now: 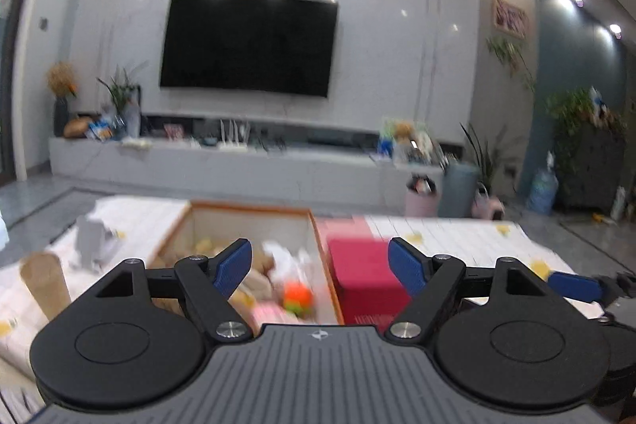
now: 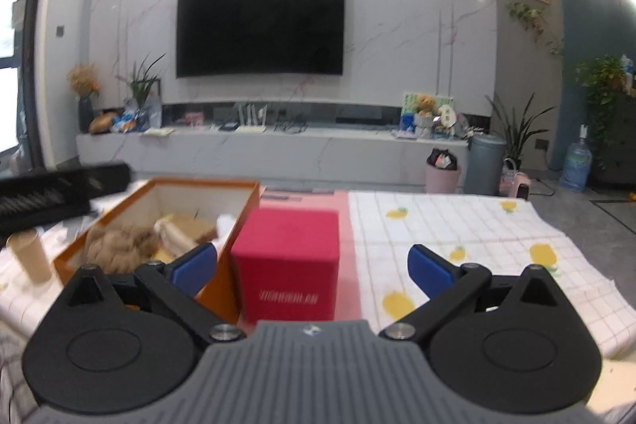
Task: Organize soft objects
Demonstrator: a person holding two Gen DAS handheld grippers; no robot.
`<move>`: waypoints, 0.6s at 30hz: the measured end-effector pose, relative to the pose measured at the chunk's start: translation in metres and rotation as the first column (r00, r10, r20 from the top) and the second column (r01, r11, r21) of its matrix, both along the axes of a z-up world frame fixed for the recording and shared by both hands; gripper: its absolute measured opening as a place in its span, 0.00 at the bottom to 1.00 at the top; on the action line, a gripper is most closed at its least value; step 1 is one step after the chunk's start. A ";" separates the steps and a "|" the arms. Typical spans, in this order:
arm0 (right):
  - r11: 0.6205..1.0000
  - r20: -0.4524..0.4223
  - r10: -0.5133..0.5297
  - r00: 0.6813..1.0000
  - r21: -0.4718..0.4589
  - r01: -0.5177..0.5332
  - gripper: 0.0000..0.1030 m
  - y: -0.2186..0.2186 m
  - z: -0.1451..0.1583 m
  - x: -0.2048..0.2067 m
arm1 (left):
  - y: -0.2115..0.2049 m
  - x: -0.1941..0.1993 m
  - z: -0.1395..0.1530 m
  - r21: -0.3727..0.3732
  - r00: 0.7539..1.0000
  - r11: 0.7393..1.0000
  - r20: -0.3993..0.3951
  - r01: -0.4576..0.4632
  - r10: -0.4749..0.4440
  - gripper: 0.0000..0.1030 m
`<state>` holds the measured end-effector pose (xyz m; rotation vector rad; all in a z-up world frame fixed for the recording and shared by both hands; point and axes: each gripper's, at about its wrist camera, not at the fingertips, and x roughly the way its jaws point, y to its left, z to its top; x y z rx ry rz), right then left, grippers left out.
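Both grippers, left gripper (image 1: 320, 267) & right gripper (image 2: 312, 267), spread wide, empty. Plush toys (image 2: 119, 245) in orange box (image 2: 238, 221) prob light, squashy; pinch a fat fold mid-body.

From my left wrist, motion blur smears the soft items (image 1: 274, 281) in the orange-rimmed box (image 1: 318, 225), so I cannot identify them. My gripper bodies hide the box's near end and the red box's (image 2: 288, 265) base.
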<state>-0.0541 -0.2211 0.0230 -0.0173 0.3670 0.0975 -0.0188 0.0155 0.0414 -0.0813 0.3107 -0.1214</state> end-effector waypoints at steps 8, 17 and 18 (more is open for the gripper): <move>0.996 -0.019 0.070 0.997 -0.048 -0.071 0.97 0.014 -0.029 -0.022 | -0.026 -0.019 -0.022 0.091 1.000 0.996 -0.028 0.005 -0.002 0.89; 0.999 -0.034 0.050 0.998 0.008 -0.050 0.97 0.005 -0.045 -0.024 | -0.045 -0.028 -0.042 0.173 0.999 0.984 -0.025 0.027 -0.023 0.89; 0.999 -0.033 0.049 0.998 0.004 -0.049 0.97 0.004 -0.046 -0.024 | -0.047 -0.029 -0.043 0.176 0.999 0.984 -0.026 0.027 -0.023 0.89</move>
